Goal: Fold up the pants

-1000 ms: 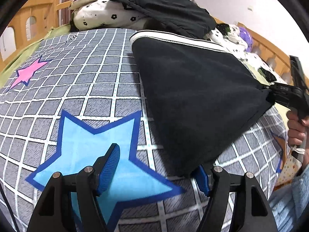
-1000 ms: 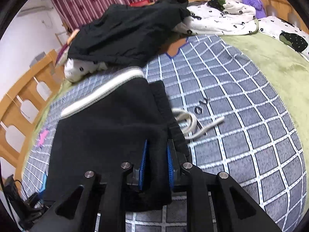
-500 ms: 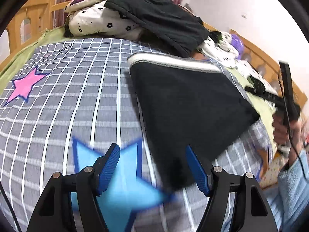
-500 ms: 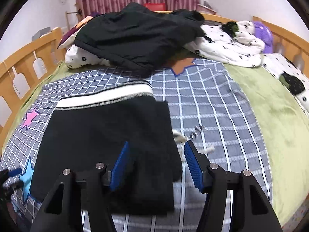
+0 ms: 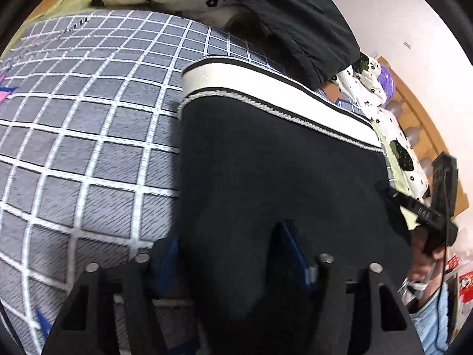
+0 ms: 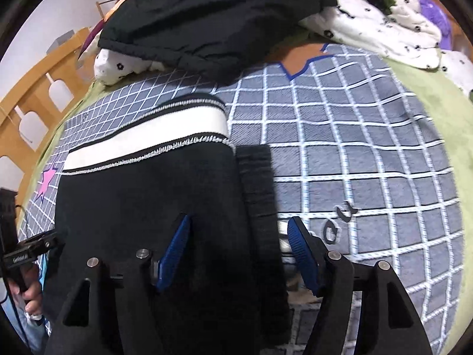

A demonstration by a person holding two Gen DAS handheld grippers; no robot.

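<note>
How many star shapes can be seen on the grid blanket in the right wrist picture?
2: a pink star at the left edge, and an orange star partly under the black clothes pile. More may be hidden.

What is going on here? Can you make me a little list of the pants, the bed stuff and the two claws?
pants: black pants with a white waistband, lying flat on the checked blanket
left claw: jaws closing, near edge of the pants between them
right claw: jaws opening, the pants' side edge between them
behind the pants: a dark garment piled on white flowered bedding
bed: wooden rail at the side
</note>
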